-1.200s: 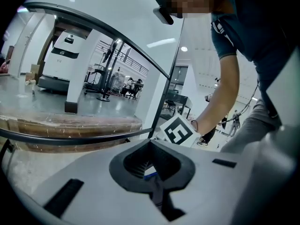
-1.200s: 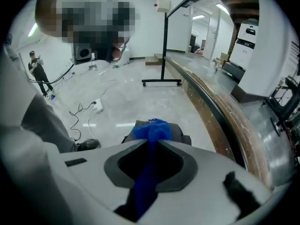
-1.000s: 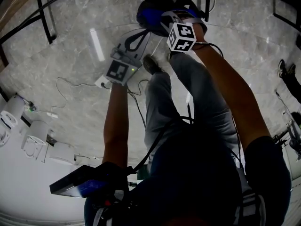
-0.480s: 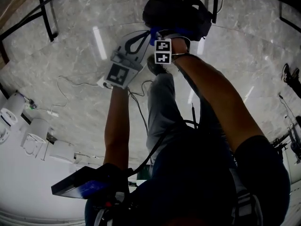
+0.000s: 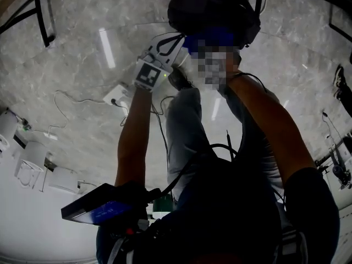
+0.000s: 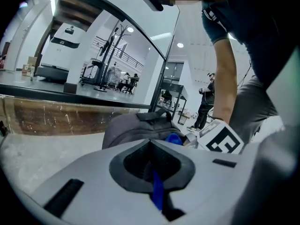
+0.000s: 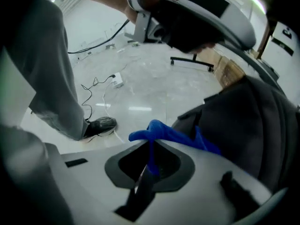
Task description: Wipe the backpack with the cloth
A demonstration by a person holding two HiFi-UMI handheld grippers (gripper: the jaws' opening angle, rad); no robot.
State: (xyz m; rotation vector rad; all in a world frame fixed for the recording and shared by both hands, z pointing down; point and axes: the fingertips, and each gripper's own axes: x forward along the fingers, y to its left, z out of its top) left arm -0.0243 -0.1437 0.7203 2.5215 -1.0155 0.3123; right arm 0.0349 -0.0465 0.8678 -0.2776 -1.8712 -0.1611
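The backpack (image 5: 212, 7) sits on the floor (image 5: 82, 37), just in front of the person's feet. It is dark grey, soft and round like a fat pillow. It looks like woven cloth, and it has a floppy loop handle on top.

The floor is smooth grey stone with pale swirly lines, and it is so shiny that the lights show in it.

The cloth (image 5: 212, 37) is bright blue, thin and all scrunched up. It touches the side of the backpack nearest the person.

The right gripper (image 7: 151, 161) is smooth white plastic with a dark hole in the middle. Its jaws pinch the cloth, and a fold of it sticks up between them.

The left gripper (image 5: 165, 48) is beside the backpack. Its jaws look closed together, with a thin blue strip in the slot.

A dark shoe (image 7: 101, 124) and thin wires (image 7: 93, 86) are on the floor nearby.
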